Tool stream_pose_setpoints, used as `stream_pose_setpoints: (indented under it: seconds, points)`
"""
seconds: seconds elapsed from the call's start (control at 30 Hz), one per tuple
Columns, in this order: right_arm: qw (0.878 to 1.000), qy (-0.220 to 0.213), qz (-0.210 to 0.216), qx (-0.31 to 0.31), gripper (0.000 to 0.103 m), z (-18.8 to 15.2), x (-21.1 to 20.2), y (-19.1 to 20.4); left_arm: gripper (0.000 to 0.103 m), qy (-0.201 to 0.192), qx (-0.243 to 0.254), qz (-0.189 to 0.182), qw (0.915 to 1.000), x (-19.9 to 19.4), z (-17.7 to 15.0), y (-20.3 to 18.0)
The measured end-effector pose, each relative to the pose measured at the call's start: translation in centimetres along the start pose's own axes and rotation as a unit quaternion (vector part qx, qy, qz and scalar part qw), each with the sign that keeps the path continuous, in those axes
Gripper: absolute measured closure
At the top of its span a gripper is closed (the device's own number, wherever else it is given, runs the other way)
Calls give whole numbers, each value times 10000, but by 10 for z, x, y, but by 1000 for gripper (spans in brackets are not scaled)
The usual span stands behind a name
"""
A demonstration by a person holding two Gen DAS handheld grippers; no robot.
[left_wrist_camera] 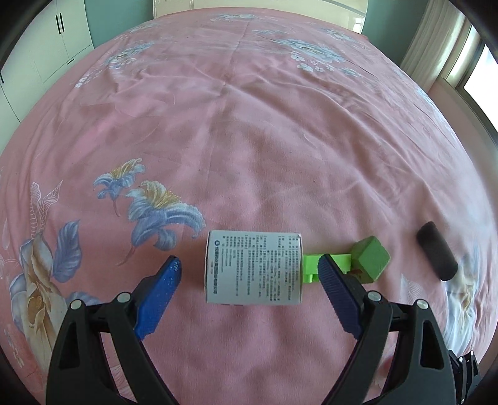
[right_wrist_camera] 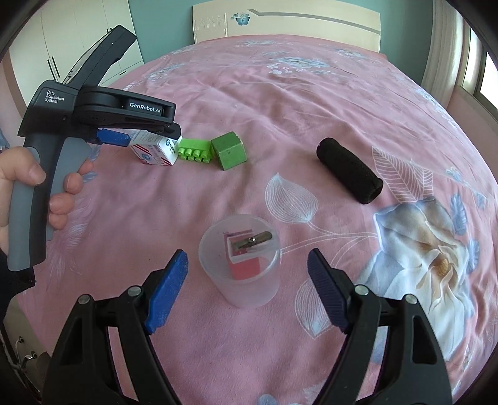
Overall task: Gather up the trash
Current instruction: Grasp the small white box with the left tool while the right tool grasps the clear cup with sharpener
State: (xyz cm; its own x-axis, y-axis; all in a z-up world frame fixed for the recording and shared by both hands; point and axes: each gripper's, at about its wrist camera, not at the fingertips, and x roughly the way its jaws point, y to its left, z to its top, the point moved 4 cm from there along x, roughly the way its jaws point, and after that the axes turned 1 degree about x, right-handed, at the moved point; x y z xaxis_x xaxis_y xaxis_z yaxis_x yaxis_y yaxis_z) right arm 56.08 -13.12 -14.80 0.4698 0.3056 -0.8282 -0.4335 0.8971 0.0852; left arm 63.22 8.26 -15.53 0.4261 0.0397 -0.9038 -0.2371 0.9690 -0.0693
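Note:
A small white printed carton [left_wrist_camera: 253,267] lies on the pink bed, between the open fingers of my left gripper [left_wrist_camera: 250,264]; the fingers do not touch it. The carton [right_wrist_camera: 155,149] also shows in the right wrist view under the left gripper [right_wrist_camera: 137,132]. Beside it lie a green toy brick [left_wrist_camera: 334,264] [right_wrist_camera: 194,150], a green cube [left_wrist_camera: 370,258] [right_wrist_camera: 229,150] and a black foam roll [left_wrist_camera: 437,254] [right_wrist_camera: 348,170]. My right gripper [right_wrist_camera: 247,260] is open around a clear plastic cup [right_wrist_camera: 249,293] that holds a red pencil sharpener [right_wrist_camera: 244,254].
The pink floral bedspread [left_wrist_camera: 236,131] covers the whole work area. A headboard [right_wrist_camera: 286,26] stands at the far end, wardrobes [left_wrist_camera: 37,56] at the left, a window with curtains [left_wrist_camera: 460,56] at the right. A hand [right_wrist_camera: 18,174] holds the left gripper's handle.

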Motion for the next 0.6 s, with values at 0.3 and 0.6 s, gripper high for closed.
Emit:
stream_pose_setpoints:
  seconds: [0.3, 0.6]
  points:
    - [9999, 150, 0, 57, 44, 8, 27, -4, 34, -31, -76, -178, 9998, 15, 3, 0]
    - [9999, 101, 52, 130, 55, 11, 21, -4, 41, 30, 2, -217, 9998, 2, -6, 6]
